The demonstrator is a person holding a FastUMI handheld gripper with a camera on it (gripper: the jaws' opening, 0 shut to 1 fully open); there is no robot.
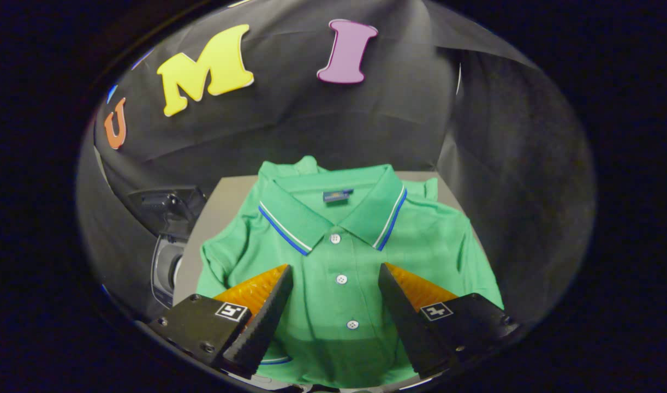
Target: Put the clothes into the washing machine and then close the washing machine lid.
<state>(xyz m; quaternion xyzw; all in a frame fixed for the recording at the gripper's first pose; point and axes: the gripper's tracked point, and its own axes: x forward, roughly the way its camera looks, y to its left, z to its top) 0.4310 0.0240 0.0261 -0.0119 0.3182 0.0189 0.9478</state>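
Nearest to us, we see the claw [335, 284] with its two fingers spread wide apart and nothing held between them; each finger carries a small square marker on its upper block, and the ridged inner faces of the two fingers look toward each other across an open gap. We cannot tell whether the fingertips touch the cloth beneath them or hang just over it. In that gap and just ahead of the fingers lies the green polo shirt [344, 262], folded and laid flat with its front up. We count three white buttons running down its placket, the lowest one between the fingers, the middle one level with the fingertips, and the top one just under the collar. The collar is folded down, trimmed along its edge with a white and a blue stripe, and a small dark label sits inside the neck. The folded sleeves bulge out on either side, past the outer edges of the fingers. The shirt rests on a pale bench [224, 196], whose bare surface we see beyond the left shoulder of the shirt and behind the collar. Off the left edge of the bench, beside the shirt's left sleeve, we see the washing machine [165, 256], a grey rounded body with a dark lid [167, 204] standing raised above it. Behind everything hangs the wrinkled black cloth of the booth's wall [366, 120].
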